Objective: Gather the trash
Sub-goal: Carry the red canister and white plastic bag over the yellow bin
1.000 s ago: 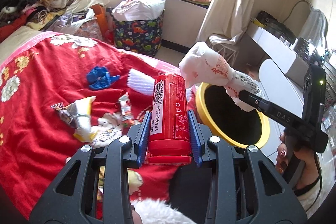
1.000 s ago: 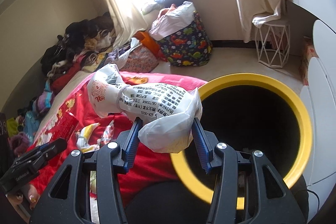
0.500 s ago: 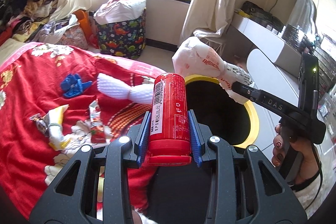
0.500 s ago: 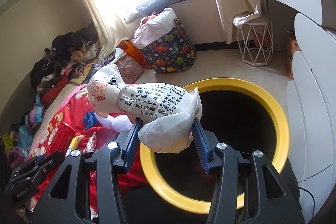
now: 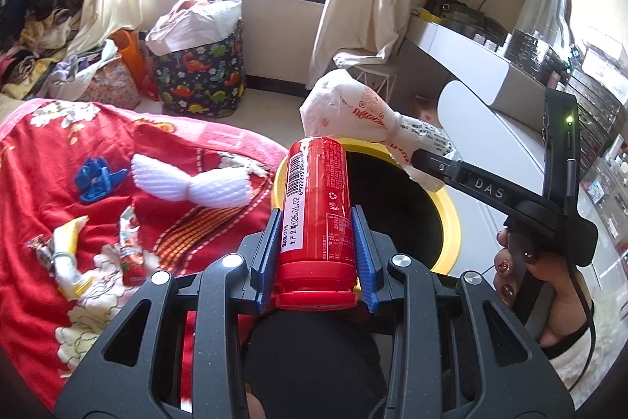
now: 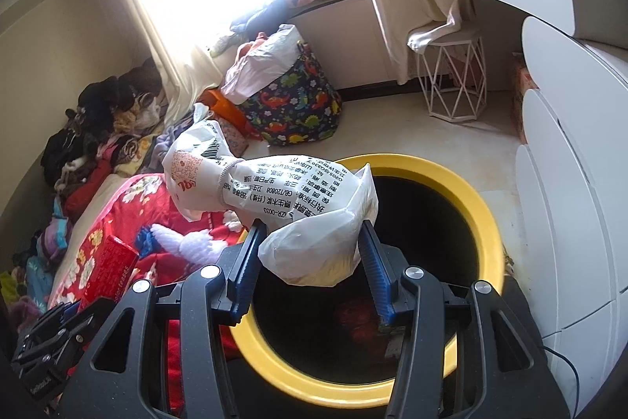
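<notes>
Dropping both pieces cleanly means getting each fully over the bin's (image 6: 486, 222) dark mouth first. On the left, the left hand-held gripper (image 5: 316, 242) is clamped on a red can (image 5: 316, 199) poised at the yellow rim's 9 o'clock edge, needing a nudge inward. Rightward, the right hand-held gripper (image 6: 310, 254) pinches a white plastic bag (image 6: 282, 207) already over the opening; release it first.

L gripper (image 5: 316, 242) clamps red canister (image 5: 317, 218) w/ barcode label, by yellow-rimmed bin (image 5: 450, 222). R gripper (image 5: 422, 160) holds white printed bag (image 5: 353, 112) over bin rim. Wrappers (image 5: 129, 250), white mesh sleeve (image 5: 188, 183) lie on red blanket (image 5: 47, 183).
</notes>
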`<state>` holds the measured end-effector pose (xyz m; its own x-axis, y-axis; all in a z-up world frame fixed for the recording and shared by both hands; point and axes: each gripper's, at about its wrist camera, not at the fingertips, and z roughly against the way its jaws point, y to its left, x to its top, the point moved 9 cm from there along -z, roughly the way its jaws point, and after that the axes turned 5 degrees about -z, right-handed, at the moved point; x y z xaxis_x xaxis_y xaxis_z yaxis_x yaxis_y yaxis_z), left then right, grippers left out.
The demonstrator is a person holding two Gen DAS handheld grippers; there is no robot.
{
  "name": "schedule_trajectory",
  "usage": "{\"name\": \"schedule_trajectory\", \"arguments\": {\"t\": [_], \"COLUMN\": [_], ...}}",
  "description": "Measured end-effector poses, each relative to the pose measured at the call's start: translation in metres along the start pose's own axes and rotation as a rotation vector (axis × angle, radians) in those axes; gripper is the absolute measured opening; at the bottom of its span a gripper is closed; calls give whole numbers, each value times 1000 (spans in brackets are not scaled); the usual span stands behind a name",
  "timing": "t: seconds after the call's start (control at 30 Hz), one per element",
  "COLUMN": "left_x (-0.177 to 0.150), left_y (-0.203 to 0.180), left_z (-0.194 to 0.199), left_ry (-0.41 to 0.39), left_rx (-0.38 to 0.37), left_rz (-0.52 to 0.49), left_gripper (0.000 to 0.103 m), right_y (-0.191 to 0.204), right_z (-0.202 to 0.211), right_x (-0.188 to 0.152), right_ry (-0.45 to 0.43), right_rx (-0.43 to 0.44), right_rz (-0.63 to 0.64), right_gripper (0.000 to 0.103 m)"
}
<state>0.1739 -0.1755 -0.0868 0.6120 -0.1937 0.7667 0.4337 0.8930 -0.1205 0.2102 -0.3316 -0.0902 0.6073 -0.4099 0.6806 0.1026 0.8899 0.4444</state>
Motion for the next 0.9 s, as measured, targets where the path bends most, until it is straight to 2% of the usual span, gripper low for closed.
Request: {"name": "schedule_trajectory", "arguments": {"t": [0.57, 0.9], "left_x": [-2, -4], "left_y": [-31, -41], "left_z": [-36, -64], "left_ry": [38, 74], "left_rx": [-39, -55], "left_rz": [-40, -52], "left_gripper": [28, 28], "right_y": [-61, -84], "right_z": [2, -4], "right_x": [7, 7], "right_ry": [-13, -6], "right_rx": [-94, -138], "right_rz": [-93, -132], "right_gripper": [46, 46]}}
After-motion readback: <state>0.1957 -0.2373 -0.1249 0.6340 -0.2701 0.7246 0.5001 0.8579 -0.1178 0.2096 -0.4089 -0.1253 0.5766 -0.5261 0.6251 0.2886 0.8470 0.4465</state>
